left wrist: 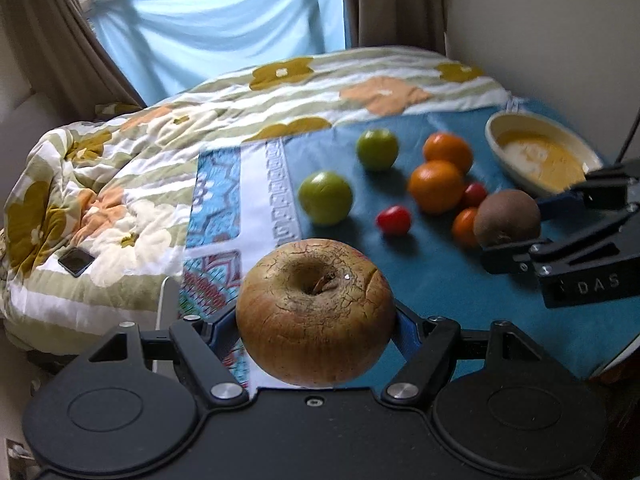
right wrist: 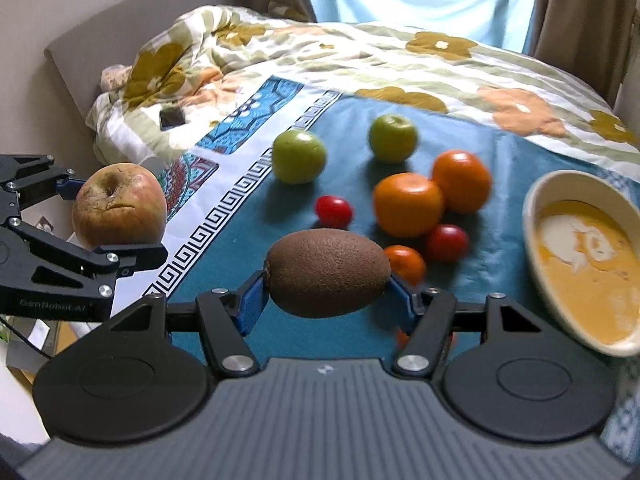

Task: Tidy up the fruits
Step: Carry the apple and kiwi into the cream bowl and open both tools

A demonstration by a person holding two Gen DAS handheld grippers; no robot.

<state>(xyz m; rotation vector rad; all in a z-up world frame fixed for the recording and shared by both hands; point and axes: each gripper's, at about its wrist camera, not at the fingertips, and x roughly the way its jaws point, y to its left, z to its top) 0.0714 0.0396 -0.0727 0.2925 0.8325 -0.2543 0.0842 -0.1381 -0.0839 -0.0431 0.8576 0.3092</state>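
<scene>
Through the left wrist view: left gripper [left wrist: 316, 316] jaws clamped on wrinkled apple [left wrist: 314, 312], lifted above blue cloth [left wrist: 440, 280]; green fruits [left wrist: 326, 197], oranges [left wrist: 436, 186], bowl [left wrist: 496, 132] beyond. Through the right wrist view: right gripper [right wrist: 326, 292] jaws clamped on kiwi [right wrist: 328, 272], raised over cloth, bowl at right; no earlier view, so closing unconfirmed.

The apple [left wrist: 316, 312] has dull, cracked, wrinkled skin; the kiwi [right wrist: 328, 272] is matt and fuzzy. The oranges [right wrist: 408, 204] and cherry tomatoes [right wrist: 334, 211] look smooth, faintly glossy. The bowl [right wrist: 536, 216] looks glazed ceramic, the blue cloth [right wrist: 460, 304] matt.
</scene>
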